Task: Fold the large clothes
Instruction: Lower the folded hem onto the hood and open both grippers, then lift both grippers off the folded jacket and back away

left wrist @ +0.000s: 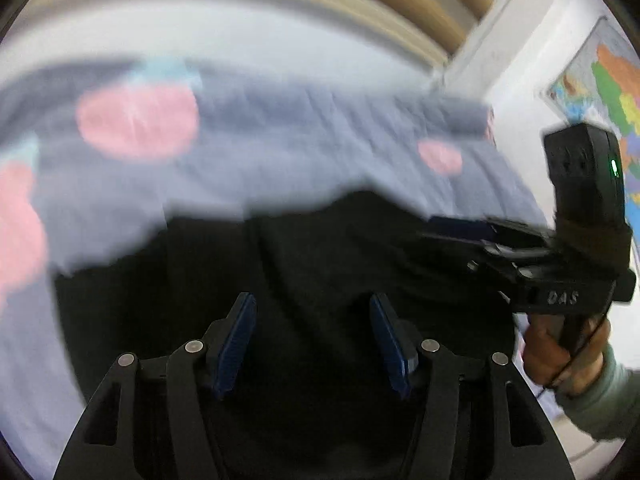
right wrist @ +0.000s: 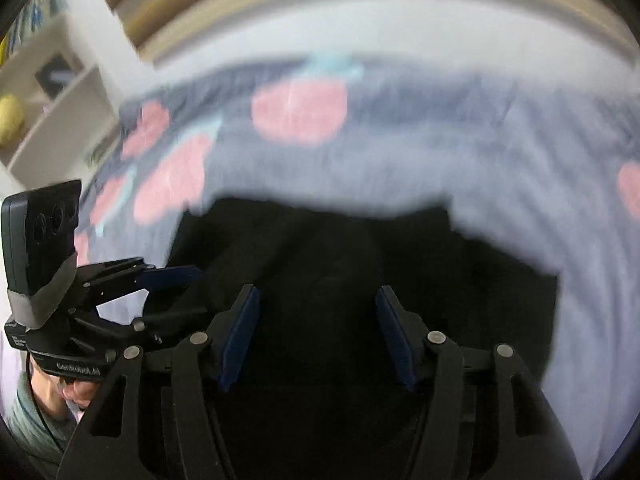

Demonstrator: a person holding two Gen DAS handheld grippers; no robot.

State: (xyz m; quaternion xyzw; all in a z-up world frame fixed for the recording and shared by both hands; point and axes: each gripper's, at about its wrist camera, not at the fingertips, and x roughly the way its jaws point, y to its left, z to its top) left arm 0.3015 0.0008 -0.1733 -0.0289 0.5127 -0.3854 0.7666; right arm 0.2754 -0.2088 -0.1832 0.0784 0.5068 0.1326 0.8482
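"DAS" reads on the right gripper point(left wrist: 464, 240) body

Two grippers, the left gripper point(left wrist: 312, 344) and the right gripper point(right wrist: 318, 338), each with two blue-padded fingers, are above one black garment point(left wrist: 312, 256) on one lavender bedsheet point(left wrist: 280, 152) printed with at least five pink blotches, beside one wall map point(left wrist: 600, 92) and one white shelf unit point(right wrist: 60, 92).

Bedsheet point(left wrist: 248, 152) and headboard point(right wrist: 360, 8) motion-blurred throughout — black garment point(right wrist: 328, 248) shows no discernible folds; its near edge hidden behind gripper bodies.
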